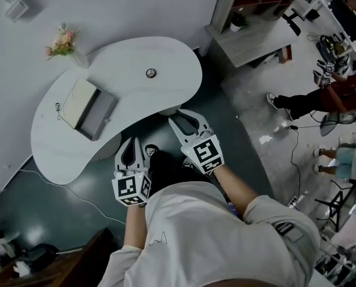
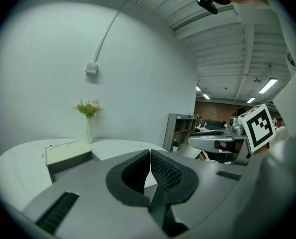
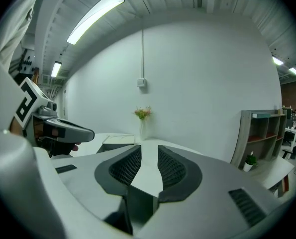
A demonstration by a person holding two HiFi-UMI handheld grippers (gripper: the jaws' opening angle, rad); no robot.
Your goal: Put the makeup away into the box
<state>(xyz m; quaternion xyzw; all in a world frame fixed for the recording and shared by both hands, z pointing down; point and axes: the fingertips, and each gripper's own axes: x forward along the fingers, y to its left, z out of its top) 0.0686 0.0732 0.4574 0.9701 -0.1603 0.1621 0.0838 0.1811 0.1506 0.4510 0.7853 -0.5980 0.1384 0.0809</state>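
Note:
A white kidney-shaped table [image 1: 166, 58] stands ahead of me. On its left part lies a box [image 1: 87, 107] with a cream top and grey side; the same box [image 2: 68, 156] shows in the left gripper view and, further off, as the box [image 3: 117, 141] in the right gripper view. A small round dark item [image 1: 151, 73] sits near the table's middle. My left gripper [image 1: 130, 143] hovers at the table's near edge, its jaws meeting at the tips [image 2: 149, 153] with nothing held. My right gripper [image 1: 183, 118] reaches just over the near edge, jaws [image 3: 148, 151] parted and empty.
A vase of pink flowers [image 1: 64, 43] stands at the table's far left against the wall. A grey shelf unit [image 1: 249, 23] is at the back right. People [image 1: 321, 100] and cables occupy the floor to the right. A dark cabinet [image 1: 76, 259] sits at lower left.

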